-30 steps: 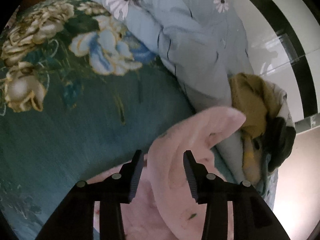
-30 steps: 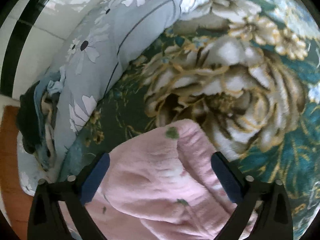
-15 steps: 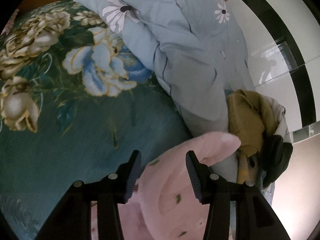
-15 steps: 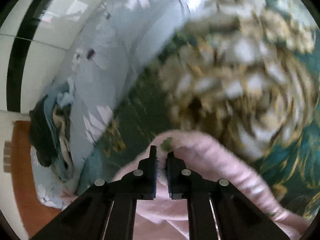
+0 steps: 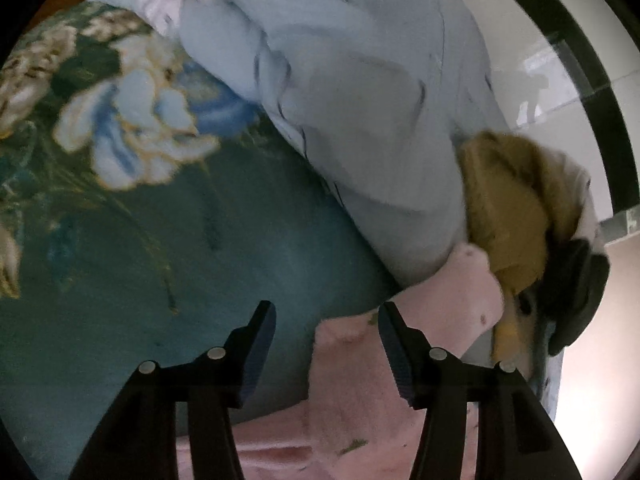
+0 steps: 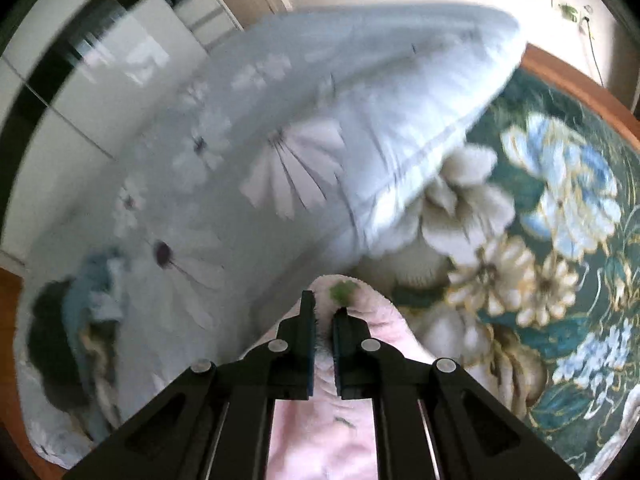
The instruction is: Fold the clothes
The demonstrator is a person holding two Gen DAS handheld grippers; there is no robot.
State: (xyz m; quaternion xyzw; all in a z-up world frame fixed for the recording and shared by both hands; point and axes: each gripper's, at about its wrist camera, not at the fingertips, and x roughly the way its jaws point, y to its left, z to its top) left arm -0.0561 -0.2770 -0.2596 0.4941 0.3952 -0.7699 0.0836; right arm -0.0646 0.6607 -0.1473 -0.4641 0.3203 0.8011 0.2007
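Note:
A fluffy pink garment [image 5: 352,408] with small green specks lies on the teal floral bedspread [image 5: 120,248]. In the left wrist view my left gripper [image 5: 326,316] is open above the garment's edge, its right finger over the pink cloth, its left finger over bare bedspread. In the right wrist view my right gripper [image 6: 324,308] is shut on a raised fold of the pink garment [image 6: 360,312], lifted off the bed, and the cloth hangs down between and below the fingers.
A light blue daisy-print quilt [image 5: 360,100] is bunched along the bed's far side. A mustard garment [image 5: 504,208] and dark clothes [image 5: 572,288] are heaped at its end. A white wall with a black stripe [image 5: 568,60] and a wooden bed frame [image 6: 580,76] border the bed.
My right gripper went from wide open to shut on the pink fold, then lifted it and tilted upward. The left gripper stayed open while the pink cloth slid right and lower in its view.

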